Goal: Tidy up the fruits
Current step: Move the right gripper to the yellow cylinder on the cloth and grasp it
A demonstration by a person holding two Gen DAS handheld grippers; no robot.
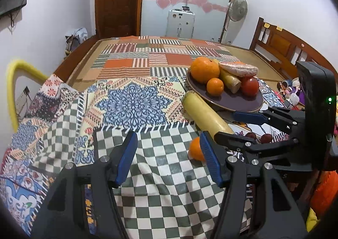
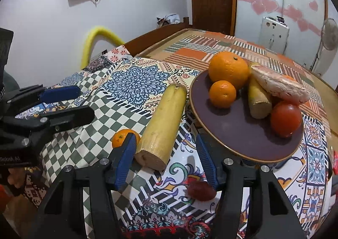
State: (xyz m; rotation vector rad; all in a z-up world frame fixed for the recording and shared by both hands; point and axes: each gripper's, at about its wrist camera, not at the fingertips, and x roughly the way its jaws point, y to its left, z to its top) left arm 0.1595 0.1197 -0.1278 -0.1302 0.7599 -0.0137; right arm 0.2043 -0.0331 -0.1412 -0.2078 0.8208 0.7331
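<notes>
Fruit half gathered on a plate, both grippers spread and holding nothing.

From the left: left gripper (image 1: pixel 166 154) over the checked cloth (image 1: pixel 160 196), jaws spread wide and empty; small orange (image 2: pixel 124 137) loose on the cloth just beside the cut yellow stalk (image 2: pixel 162 124), lying flat with its far end near the plate's rim; right gripper (image 2: pixel 164 161) low over the patterned surface (image 2: pixel 160 207), jaws spread and empty around the stalk's near end, dark red fruit (image 2: pixel 200 190) by the right jaw; purple plate (image 2: pixel 236 133) farther right, carrying a large orange (image 2: pixel 228 70), a smaller orange (image 2: pixel 222 93), a short yellow stalk (image 2: pixel 258 99), a pink wrapped piece (image 2: pixel 278 85) and a red tomato (image 2: pixel 285 120).
</notes>
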